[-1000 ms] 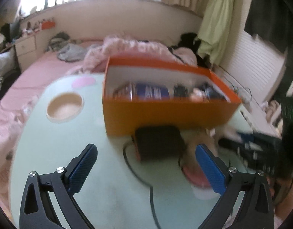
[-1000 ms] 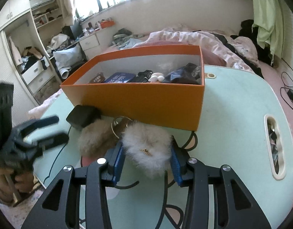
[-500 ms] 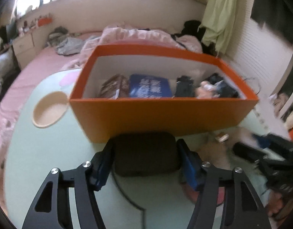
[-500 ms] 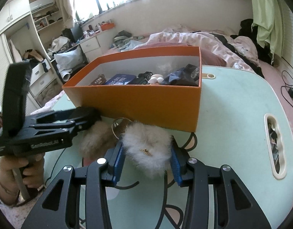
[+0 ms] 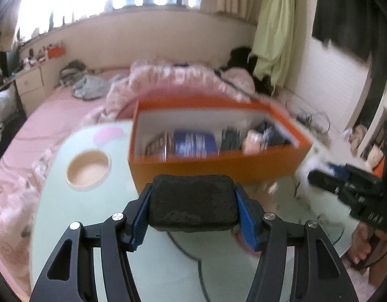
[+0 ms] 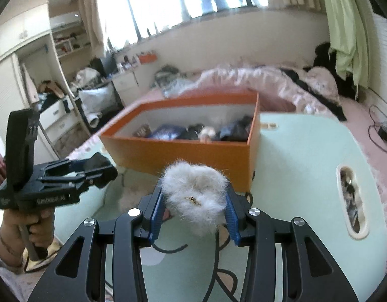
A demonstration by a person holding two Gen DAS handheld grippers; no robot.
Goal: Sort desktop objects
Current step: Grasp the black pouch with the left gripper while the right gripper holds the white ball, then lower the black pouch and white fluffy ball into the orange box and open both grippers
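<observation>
My left gripper (image 5: pixel 193 191) is shut on a black block (image 5: pixel 193 203), held just above the mint-green table (image 5: pixel 67 226) in front of the orange box (image 5: pixel 218 168). A dark cable (image 5: pixel 201 264) trails on the table under it. In the right wrist view my right gripper (image 6: pixel 193 193) is shut on a grey-white fur pompom (image 6: pixel 196 196) with a small gold tag, near the orange box's (image 6: pixel 181 156) corner. The box holds a blue pack (image 5: pixel 196 143) and several dark items. Each gripper shows in the other's view: the left gripper (image 6: pixel 92 173) and the right gripper (image 5: pixel 319 176).
The table has a round beige cup recess (image 5: pixel 89 170) at the left and an oval slot (image 6: pixel 352 201) at the right. A brownish fur piece (image 6: pixel 133 196) lies blurred before the box. A pink bed (image 5: pixel 55 115) lies beyond the table. A hand (image 6: pixel 29 229) grips the left gripper's handle.
The left gripper went from wide open to shut on the black block and has raised it off the table. The right gripper has tilted upward, still holding the pompom.
</observation>
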